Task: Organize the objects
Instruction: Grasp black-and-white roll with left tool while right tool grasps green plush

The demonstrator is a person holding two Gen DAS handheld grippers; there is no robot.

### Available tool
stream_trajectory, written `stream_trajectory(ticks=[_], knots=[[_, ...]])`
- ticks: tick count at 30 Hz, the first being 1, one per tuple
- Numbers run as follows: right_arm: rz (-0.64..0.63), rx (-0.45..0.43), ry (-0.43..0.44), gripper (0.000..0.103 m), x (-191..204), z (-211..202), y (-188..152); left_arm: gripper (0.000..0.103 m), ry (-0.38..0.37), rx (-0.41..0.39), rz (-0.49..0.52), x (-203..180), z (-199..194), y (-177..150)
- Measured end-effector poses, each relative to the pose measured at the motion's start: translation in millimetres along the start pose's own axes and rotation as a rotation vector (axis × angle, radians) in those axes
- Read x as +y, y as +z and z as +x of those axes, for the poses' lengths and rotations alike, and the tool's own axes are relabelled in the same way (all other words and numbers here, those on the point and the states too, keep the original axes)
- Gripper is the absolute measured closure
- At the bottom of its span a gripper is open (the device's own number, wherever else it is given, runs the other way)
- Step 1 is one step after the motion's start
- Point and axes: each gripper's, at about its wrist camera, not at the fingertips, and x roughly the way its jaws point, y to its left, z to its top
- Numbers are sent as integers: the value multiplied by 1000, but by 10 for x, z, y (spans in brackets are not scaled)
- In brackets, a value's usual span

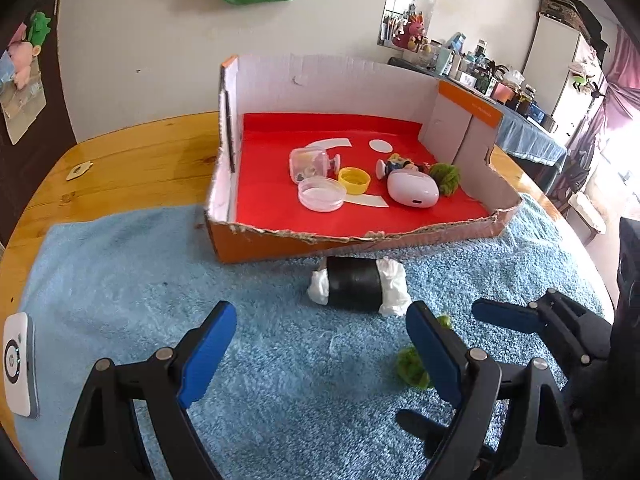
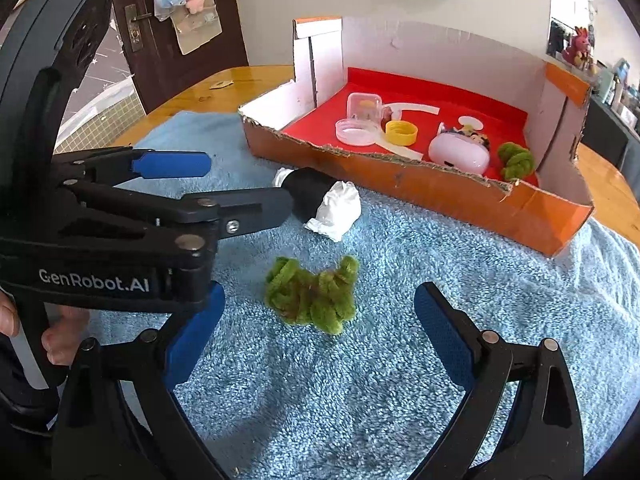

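right gripper (image 2: 320,340): spread, empty, aimed at green pipe-cleaner tangle (image 2: 312,294) lying loose on blue towel (image 2: 440,280) before cardboard box (image 2: 400,184) | left gripper (image 1: 320,344): spread, empty, facing black roll (image 1: 354,286) beside box front | likely next: box them

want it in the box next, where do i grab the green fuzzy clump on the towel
Grip the green clump across its thick middle, coming down from above with the open right gripper. It lies low and soft on the towel, wider than tall, so a side approach would probably snag the pile.
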Motion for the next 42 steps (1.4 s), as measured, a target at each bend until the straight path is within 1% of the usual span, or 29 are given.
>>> stream_trajectory(ticks=[1,3,5,12,13,14,15,18,19,20,21,42], knots=[[3,2,1,14,-8,11,-3,15,-3,3,2,-10,17,7],[15,5,3,22,-36,31,-7,15,-15,12,7,-36,61,20],[20,5,1,26,-58,41,-11,15,-25,18,12,-62,100,33],[30,-7,-5,50,-116,21,-13,16,-40,40,22,-140,261,88],[30,-8,-2,57,-119,16,-12,18,-39,43,22,-145,281,88],[32,-9,5,61,-123,13,-11,22,-40,49,20,-148,312,87],[33,-8,7,63,-127,11,-11,24,-41,55,19,-144,332,82],[26,-9,4,64,-114,1,-18,29,-41,58,12,-135,373,63],[26,-9,4,64,-114,0,-19,31,-41,54,13,-136,370,55],[27,-9,6,64,-116,-3,-21,37,-42,51,16,-141,363,52],[28,-10,6,65,-113,-3,-25,39,-44,50,16,-139,358,53],[47,-44,-5,65,-164,-148,-4,41,-58,28,-31,28,120,-93]])
